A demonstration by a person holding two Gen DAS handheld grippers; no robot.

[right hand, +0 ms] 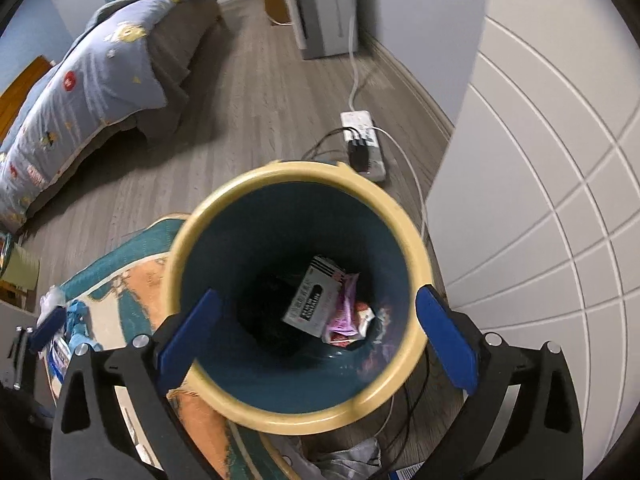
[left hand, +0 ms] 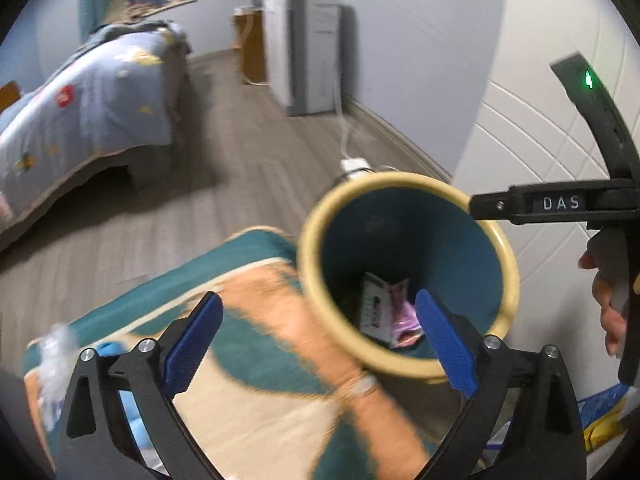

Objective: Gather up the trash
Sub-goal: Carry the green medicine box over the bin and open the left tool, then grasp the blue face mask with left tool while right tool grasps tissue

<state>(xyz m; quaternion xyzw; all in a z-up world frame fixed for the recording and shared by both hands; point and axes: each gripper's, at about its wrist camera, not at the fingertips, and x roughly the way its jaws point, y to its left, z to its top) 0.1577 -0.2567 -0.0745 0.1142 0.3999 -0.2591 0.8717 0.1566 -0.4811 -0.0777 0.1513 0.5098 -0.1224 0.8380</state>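
So the person is standing right over the round dark-teal plastic bin with the cream rim [right hand: 416,240], and both tools are hanging with their blue pads spread wide, nothing between them. The right tool [right hand: 316,344] is pointing almost straight down into the bin mouth; the left tool [left hand: 320,344] is sitting off to the side, half over the teal, orange and cream patterned rug [left hand: 248,412], with its right pad over the bin's near rim.

My read: this is the drop-off part of the job. The trash is lying at the bottom of the bin, namely a grey-white printed carton [right hand: 310,300], a crumpled pink-purple wrapper [right hand: 343,312] and a red-and-white scrap [right hand: 364,314] beside it.

Next move, I'm guessing, is going after more litter. On the rug's far-left edge there's a clear crinkled plastic wrapper [left hand: 54,364] and a bright blue bit [left hand: 110,349] next to it, so the left tool would need to swing over there and come down on them.

Further out, a white power strip [right hand: 362,144] with black plugs is lying on the grey wood floor behind the bin, so watch those cords.

Writing-wise: "DAS" is readable on the right tool's black body [left hand: 560,203] in the left view. The carton has dark lettering, but I can't make it out.
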